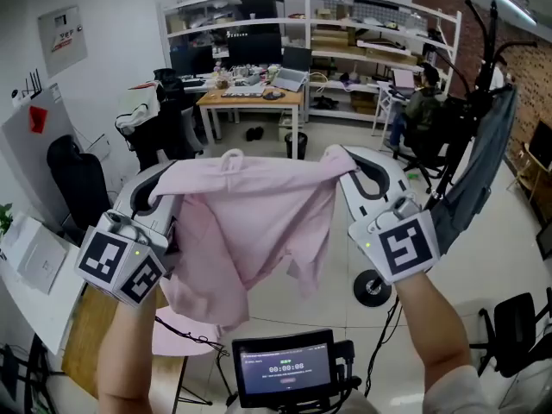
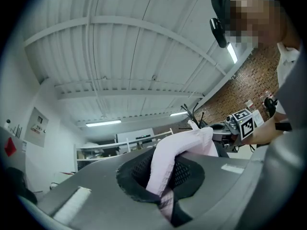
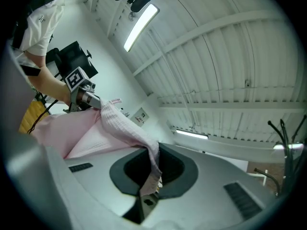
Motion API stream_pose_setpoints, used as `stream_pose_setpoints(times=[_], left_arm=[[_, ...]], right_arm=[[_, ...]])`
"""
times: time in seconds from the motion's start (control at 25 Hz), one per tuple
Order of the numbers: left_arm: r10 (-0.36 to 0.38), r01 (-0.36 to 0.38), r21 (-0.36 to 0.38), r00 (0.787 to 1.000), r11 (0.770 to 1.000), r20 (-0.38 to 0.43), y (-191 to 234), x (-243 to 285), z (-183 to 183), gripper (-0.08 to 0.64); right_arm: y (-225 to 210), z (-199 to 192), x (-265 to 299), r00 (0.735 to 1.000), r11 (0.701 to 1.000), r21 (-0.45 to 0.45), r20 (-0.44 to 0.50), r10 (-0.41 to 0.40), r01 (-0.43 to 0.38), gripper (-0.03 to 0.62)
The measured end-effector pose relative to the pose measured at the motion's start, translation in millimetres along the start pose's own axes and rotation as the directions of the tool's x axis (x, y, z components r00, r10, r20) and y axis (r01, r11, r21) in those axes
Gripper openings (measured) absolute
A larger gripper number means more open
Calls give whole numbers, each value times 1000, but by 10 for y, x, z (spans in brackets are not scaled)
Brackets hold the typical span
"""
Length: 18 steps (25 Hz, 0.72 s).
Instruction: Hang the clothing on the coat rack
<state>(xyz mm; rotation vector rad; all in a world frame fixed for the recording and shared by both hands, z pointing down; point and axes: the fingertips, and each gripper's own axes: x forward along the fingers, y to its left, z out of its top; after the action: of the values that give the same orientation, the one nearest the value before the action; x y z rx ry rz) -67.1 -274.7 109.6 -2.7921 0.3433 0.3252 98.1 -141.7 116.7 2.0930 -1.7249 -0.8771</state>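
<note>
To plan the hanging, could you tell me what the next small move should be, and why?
Probably carry the pink shirt rightward toward the coat rack: the left gripper and right gripper are both shut on its top edge, and the rack stands apart.

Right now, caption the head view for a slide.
Left gripper and right gripper clamp a pale pink shirt spread near a black coat rack.

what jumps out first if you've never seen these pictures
A pink garment is stretched across the middle of the head view, one top corner pinched in the shut left tool and the other in the shut right tool. At the right stands a black coat rack with a grey garment hanging on it.
</note>
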Motion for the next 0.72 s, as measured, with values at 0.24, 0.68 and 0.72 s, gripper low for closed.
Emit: stream_pose_setpoints(times=[0.24, 0.68, 0.72], left_arm=[[-78, 80, -32, 996, 996, 34, -471, 593, 48, 6], [-161, 165, -83, 986, 983, 48, -1155, 1396, -31, 6], [-166, 170, -89, 985, 981, 50, -1208, 1448, -50, 6]], right_arm=[[-609, -225, -333, 997, 998, 3, -25, -66, 66, 8], [-1398, -596, -803, 989, 990, -46, -56, -133, 131, 8], [-1446, -621, -846, 989, 990, -52, -59, -138, 135, 8]])
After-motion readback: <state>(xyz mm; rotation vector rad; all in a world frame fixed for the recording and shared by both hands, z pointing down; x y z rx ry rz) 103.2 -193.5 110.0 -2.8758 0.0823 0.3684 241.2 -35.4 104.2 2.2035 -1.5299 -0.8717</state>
